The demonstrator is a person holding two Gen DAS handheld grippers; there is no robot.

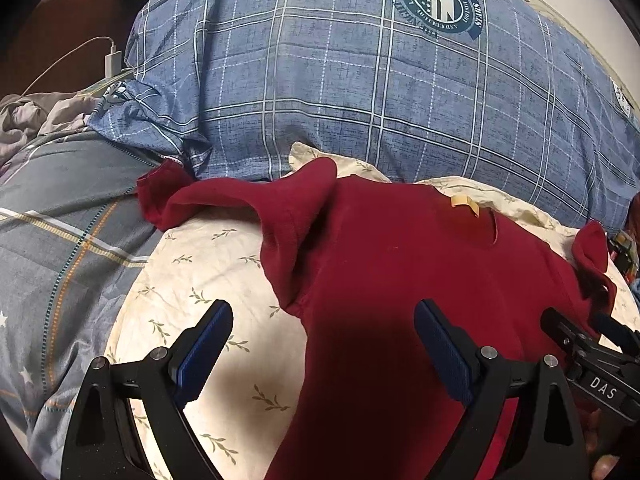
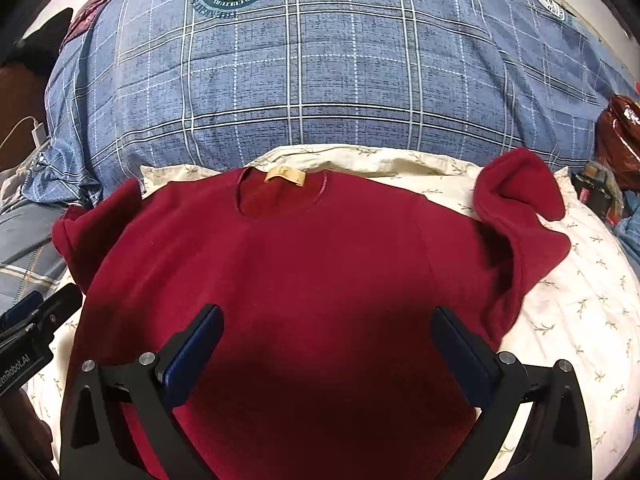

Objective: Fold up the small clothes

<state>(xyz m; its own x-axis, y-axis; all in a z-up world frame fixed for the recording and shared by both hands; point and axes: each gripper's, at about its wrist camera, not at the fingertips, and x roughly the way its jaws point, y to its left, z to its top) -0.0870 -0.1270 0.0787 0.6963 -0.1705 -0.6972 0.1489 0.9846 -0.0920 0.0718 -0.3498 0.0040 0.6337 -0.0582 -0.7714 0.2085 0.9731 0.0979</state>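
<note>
A dark red small shirt (image 2: 312,264) lies spread front-up on a cream leaf-print sheet (image 2: 580,312), neck and tan label (image 2: 285,176) at the far side. Its sleeves are rumpled, one at the left (image 1: 168,196) and one at the right (image 2: 520,204). My left gripper (image 1: 322,320) is open over the shirt's left side edge (image 1: 400,280), holding nothing. My right gripper (image 2: 326,324) is open above the shirt's lower middle, holding nothing. The right gripper also shows at the right edge of the left wrist view (image 1: 592,352), and the left gripper at the left edge of the right wrist view (image 2: 36,320).
A big blue plaid pillow (image 2: 320,80) lies just behind the shirt. A grey-blue plaid quilt (image 1: 60,240) lies to the left. A white charger with cable (image 1: 112,60) sits at far left. Red and dark items (image 2: 616,128) are at the right.
</note>
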